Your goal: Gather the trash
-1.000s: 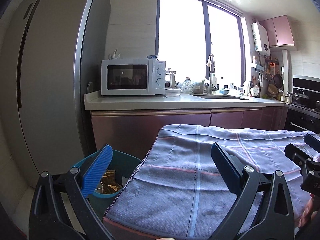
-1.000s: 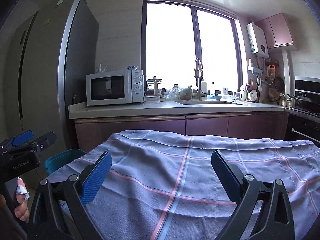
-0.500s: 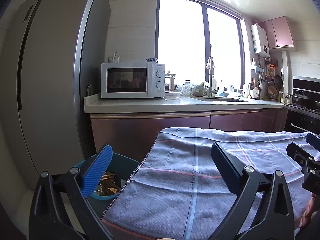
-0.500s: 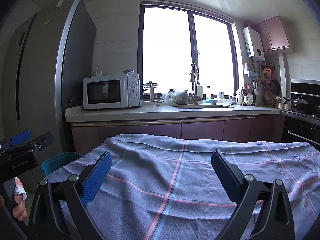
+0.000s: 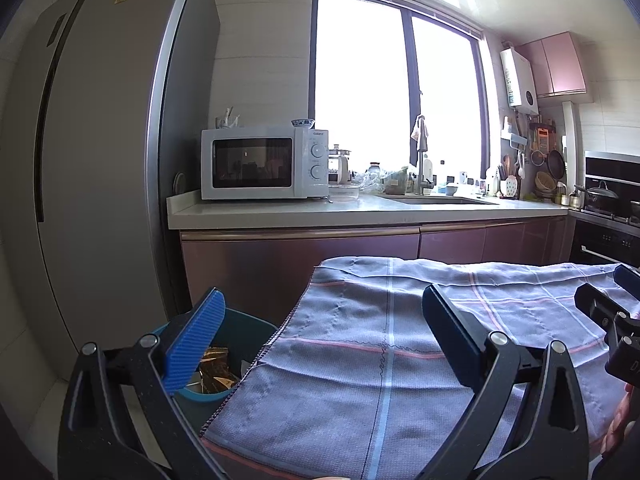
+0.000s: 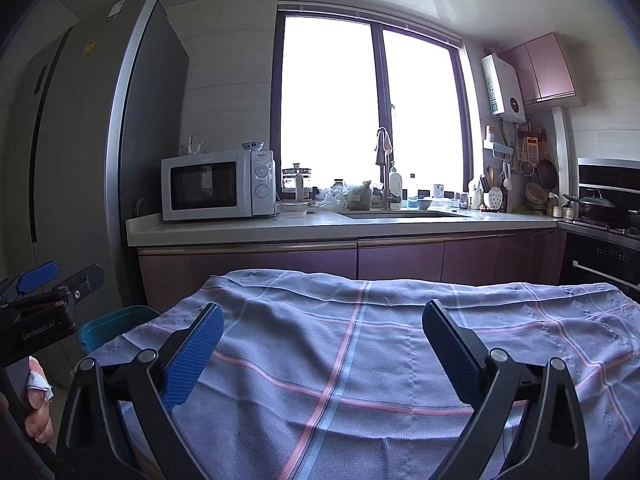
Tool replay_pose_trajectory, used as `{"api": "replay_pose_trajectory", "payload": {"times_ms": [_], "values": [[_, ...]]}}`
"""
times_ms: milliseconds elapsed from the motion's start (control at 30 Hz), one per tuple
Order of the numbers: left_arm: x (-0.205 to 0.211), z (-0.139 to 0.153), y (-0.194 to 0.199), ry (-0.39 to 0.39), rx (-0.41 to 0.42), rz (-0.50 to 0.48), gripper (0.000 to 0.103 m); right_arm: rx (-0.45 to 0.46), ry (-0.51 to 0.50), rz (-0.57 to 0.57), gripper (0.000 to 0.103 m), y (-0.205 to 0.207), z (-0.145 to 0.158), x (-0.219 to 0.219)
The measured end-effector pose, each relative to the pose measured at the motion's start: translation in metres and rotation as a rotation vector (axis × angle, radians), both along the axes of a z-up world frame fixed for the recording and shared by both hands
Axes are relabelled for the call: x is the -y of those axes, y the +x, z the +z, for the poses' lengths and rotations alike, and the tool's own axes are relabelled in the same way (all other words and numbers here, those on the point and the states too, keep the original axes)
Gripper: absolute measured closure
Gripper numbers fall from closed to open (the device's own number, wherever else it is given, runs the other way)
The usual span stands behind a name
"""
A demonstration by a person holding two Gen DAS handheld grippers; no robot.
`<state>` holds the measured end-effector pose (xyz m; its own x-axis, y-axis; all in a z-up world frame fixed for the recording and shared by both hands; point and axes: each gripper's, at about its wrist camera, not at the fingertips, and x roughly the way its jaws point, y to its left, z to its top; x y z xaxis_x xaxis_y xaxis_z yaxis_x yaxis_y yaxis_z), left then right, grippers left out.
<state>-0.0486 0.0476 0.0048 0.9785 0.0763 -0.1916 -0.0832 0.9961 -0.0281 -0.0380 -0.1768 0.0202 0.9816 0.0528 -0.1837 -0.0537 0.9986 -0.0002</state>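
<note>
left gripper [image 5: 324, 332] is hovering over the left edge of the checked cloth [image 5: 400, 352], jaws spread wide, nothing between the 2 blue pads [image 5: 196, 344]. right gripper [image 6: 324, 340] is hovering over the middle of the same cloth, jaws also spread wide and gripping nothing. teal bin [image 5: 240, 376] is standing on the floor just beside the cloth's left edge, partly hidden behind the left gripper's left finger; shiny gold-brown wrappers [image 5: 214, 368] are lying inside it. in the right wrist view only the bin's rim is showing, past the cloth corner. no loose trash is showing on the cloth in either view. a person's hand [image 6: 36, 412] is gripping the left gripper's handle, with a white bandage on 1 finger. white microwave [image 5: 264, 164] is sitting on the countertop [image 5: 360, 210] beyond the cloth, next to the grey fridge [image 5: 92, 160].
</note>
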Motion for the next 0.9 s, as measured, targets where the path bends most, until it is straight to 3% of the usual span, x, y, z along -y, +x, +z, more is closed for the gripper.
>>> {"api": "replay_pose_trajectory", "payload": {"times_ms": [900], "values": [[0.0002, -0.0037, 0.0024, -0.005, 0.001, -0.003, 0.006, -0.008, 0.005, -0.004, 0.007, 0.0012, -0.0010, 0.0022]]}}
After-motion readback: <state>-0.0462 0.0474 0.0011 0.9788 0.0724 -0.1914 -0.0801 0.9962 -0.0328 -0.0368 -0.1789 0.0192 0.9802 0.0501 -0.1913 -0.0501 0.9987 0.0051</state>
